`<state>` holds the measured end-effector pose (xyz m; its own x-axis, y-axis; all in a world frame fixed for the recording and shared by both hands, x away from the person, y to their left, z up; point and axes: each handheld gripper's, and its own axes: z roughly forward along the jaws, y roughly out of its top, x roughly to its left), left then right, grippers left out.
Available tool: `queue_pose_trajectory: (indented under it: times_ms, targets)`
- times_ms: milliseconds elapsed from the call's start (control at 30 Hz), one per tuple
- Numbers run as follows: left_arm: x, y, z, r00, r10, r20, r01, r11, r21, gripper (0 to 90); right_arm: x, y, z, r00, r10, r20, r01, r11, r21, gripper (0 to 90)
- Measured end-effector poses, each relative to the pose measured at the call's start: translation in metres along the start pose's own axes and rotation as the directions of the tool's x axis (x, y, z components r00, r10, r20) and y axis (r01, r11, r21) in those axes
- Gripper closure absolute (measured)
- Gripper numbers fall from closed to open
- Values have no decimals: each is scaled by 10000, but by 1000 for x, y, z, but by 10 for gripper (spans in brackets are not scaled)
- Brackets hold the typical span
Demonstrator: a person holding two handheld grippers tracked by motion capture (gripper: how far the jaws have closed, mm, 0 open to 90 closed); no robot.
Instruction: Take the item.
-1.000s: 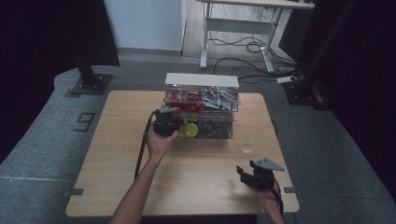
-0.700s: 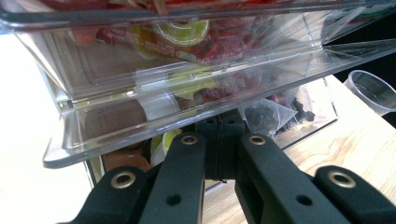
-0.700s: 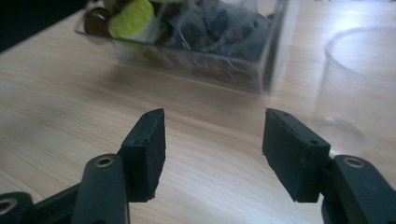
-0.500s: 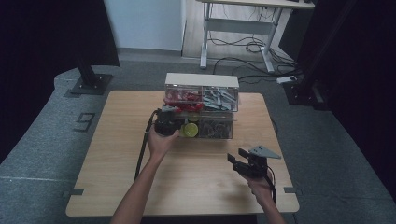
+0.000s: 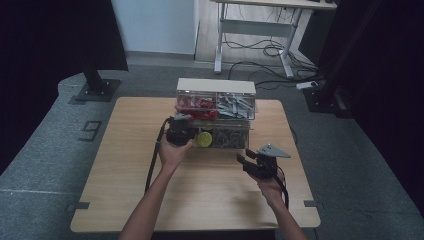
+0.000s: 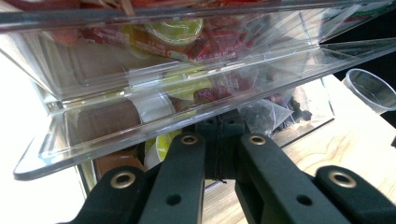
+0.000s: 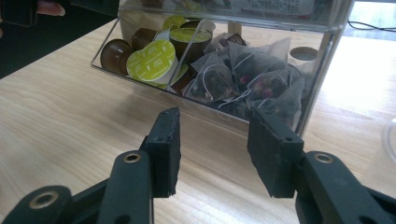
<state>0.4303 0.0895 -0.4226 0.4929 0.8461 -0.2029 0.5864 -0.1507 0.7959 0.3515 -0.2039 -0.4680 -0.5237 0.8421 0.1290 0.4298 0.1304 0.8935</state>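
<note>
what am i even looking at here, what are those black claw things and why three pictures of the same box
No robot here: a person holds a two-jaw hand gripper in each hand at a wooden table. One picture comes from a camera above the table; the other two come from small cameras riding on the grippers, looking along their black jaws.

On the table stands a clear plastic organizer box with compartments. Its lower part holds coffee capsules with green lids and mesh tea bags. A clear plastic cup stands beside the box.

The left gripper is shut, pressed up against the box's clear hinged flap; exactly what its jaws pinch is hard to tell. The right gripper holds nothing: its jaws have just been closing partway and stand apart over bare table, pointed at the tea bags.
</note>
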Motion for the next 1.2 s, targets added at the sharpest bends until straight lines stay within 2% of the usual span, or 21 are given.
queue_pose_trajectory:
  times_ms: [233, 533, 767, 933, 1200]
  targets:
    - [0, -1, -1, 10000, -49, 22, 49, 10000, -27, 900, 0, 6, 7, 10000, -71, 6, 71, 10000, -43, 579]
    - [0, 0, -1, 9999, -100, -6, 100, 9999, -16, 900, 5, 12, 20, 9981, -589, 204, 587, 9982, 76, 602]
    - [-1, 0, -1, 10000, -86, 10, 86, 10000, 1, 900, 4, 19, 30, 9992, -396, -14, 396, 9991, 152, 607]
    - [-2, -1, -2, 10000, -75, -18, 75, 9999, -69, 900, 1, 23, 36, 9998, -178, 20, 177, 9998, 126, 624]
    - [-1, -1, -2, 9999, -138, 34, 138, 9999, -61, 900, -2, 22, 46, 9997, -206, 107, 203, 9995, 242, 628]
